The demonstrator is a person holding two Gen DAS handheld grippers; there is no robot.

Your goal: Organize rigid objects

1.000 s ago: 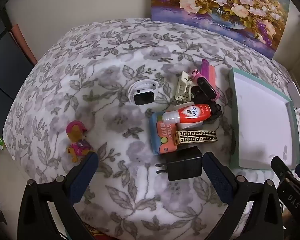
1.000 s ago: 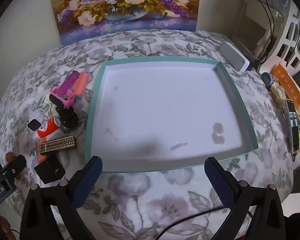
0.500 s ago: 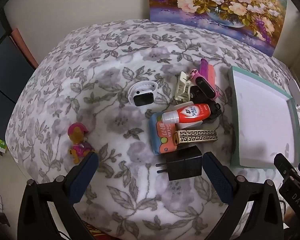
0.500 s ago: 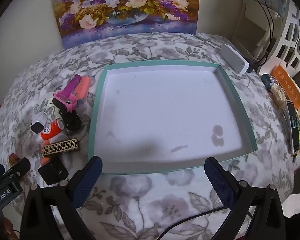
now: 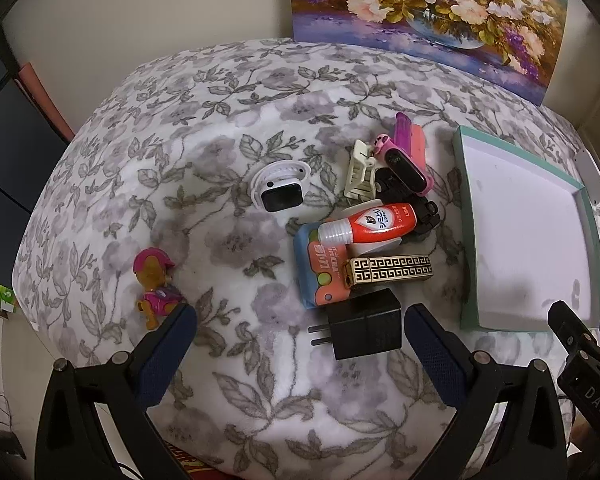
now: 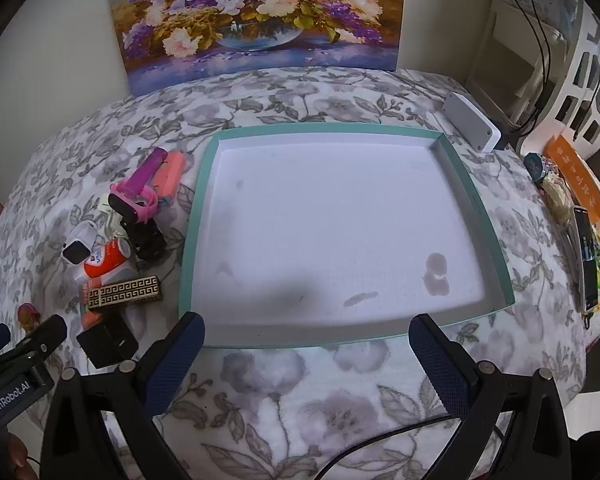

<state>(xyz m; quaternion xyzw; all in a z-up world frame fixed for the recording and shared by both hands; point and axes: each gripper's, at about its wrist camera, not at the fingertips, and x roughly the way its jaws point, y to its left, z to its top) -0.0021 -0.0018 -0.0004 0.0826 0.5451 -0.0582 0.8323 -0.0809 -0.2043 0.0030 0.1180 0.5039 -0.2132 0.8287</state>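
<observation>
A heap of small things lies on the flowered blanket left of the tray: a black charger nearest, a gold-patterned lighter resting on an orange-and-blue pack, a red bottle, a white watch, a cream clip and a pink band. A toy pup stands apart to the left. The tray holds nothing. The left tongs hang over the charger, spread wide and gripping nothing; the right tongs gape over the tray's near rim.
</observation>
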